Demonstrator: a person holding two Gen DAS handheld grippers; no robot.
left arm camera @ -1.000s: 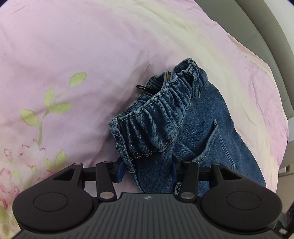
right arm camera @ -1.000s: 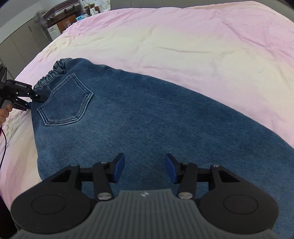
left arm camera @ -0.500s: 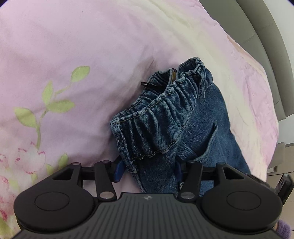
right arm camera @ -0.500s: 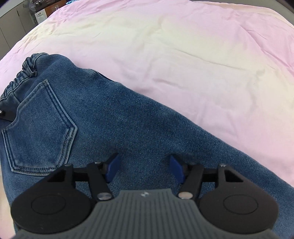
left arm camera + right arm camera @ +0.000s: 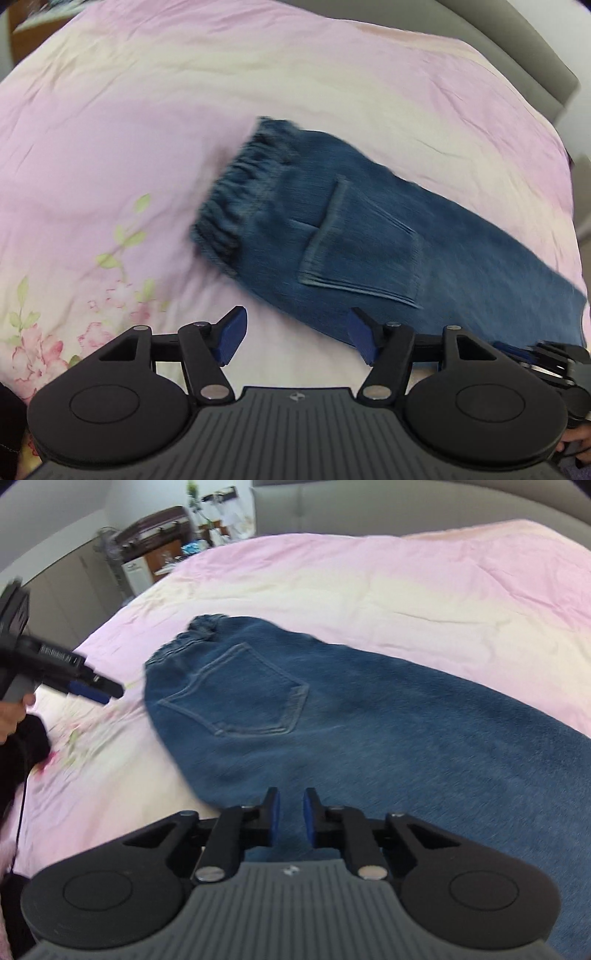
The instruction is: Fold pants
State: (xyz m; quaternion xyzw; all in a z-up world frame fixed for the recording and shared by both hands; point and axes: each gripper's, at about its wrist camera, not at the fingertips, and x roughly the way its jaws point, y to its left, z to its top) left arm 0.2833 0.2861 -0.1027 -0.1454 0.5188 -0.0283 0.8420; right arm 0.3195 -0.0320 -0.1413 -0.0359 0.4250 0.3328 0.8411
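Observation:
Blue jeans [image 5: 369,229] [image 5: 369,720] lie flat on the pink bedsheet [image 5: 110,129], back pocket [image 5: 358,243] up and elastic waistband [image 5: 240,192] at the left end. My left gripper [image 5: 295,325] hovers above the sheet just short of the jeans' near edge; its jaws are opening and hold nothing. It also shows from the side as the left gripper [image 5: 110,692], clear of the waistband. My right gripper [image 5: 291,812] sits over the jeans' near edge, pads almost together, with denim showing in the slit. Whether cloth is pinched I cannot tell.
A grey padded headboard [image 5: 535,55] [image 5: 406,502] borders the bed. Shelves and cabinets [image 5: 159,554] stand beyond the far left corner. A person's hand [image 5: 11,712] holds the left gripper's handle. A floral print [image 5: 110,295] marks the sheet near the waistband.
The left gripper let go of the bunched waistband, widened, rose and drew back; the waistband now lies flat. The right gripper slid to the jeans' near edge and closed.

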